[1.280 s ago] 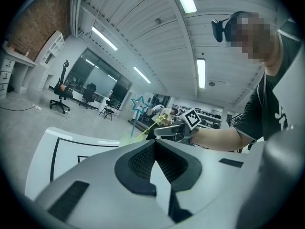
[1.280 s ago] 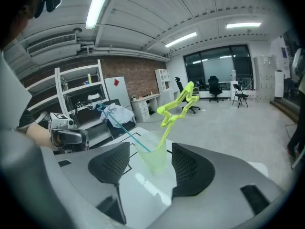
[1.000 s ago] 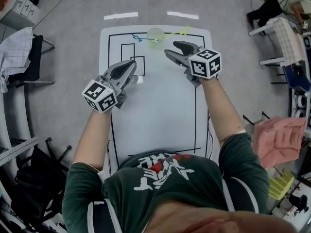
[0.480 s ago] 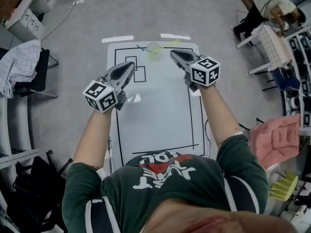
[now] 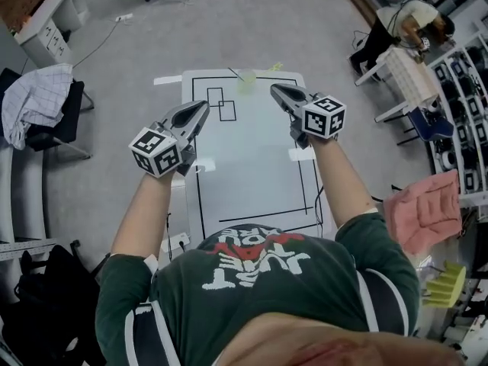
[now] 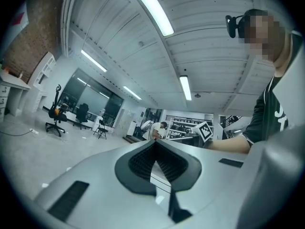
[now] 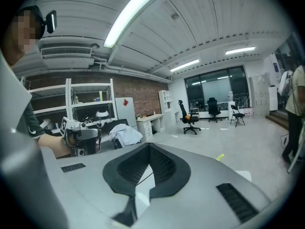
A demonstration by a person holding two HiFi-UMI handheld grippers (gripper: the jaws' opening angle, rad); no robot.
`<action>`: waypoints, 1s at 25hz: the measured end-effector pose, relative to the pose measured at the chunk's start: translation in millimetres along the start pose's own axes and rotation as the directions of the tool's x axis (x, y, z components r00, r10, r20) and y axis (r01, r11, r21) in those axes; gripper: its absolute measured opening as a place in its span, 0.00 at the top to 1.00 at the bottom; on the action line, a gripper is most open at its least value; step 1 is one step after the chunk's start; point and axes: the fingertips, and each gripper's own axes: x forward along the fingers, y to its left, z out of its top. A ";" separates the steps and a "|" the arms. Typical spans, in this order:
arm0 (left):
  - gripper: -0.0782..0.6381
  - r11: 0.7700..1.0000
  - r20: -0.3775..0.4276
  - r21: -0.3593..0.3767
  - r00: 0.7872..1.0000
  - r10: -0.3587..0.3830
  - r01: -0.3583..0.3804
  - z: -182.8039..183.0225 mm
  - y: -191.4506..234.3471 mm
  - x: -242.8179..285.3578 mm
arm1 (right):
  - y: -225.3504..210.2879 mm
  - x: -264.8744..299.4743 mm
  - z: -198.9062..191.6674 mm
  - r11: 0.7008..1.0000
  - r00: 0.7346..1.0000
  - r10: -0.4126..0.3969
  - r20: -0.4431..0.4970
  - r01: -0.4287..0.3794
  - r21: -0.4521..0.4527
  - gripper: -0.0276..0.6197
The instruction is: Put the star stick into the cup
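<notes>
Well, our left gripper and right gripper are closed and empty. The star stick pokes out beside the cup at the table's far edge. We judge it light and thin, best pinched mid-shaft.

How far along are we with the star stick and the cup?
Done, apparently: the star stick leans out of the cup at the table's far edge, though both show small. In hand: nothing; left gripper and right gripper are shut and empty above the table. Remaining: probably nothing.
</notes>
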 end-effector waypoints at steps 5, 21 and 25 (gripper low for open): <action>0.88 1.000 -0.002 -0.010 1.000 -0.007 0.007 6.5 -14.3 -50.3 | 48.5 -18.7 7.2 1.000 1.000 -0.020 0.024 0.019 0.020 0.90; 0.88 0.999 0.013 -0.041 1.000 -0.022 0.023 6.2 -79.6 -138.4 | 149.7 -79.4 -9.2 1.000 0.998 0.009 0.065 -0.010 0.020 0.91; 0.88 0.999 0.008 -0.044 1.000 0.000 0.000 -2.1 -113.4 -138.9 | 159.6 -119.0 -17.9 0.999 0.996 0.046 0.081 -0.047 0.011 0.90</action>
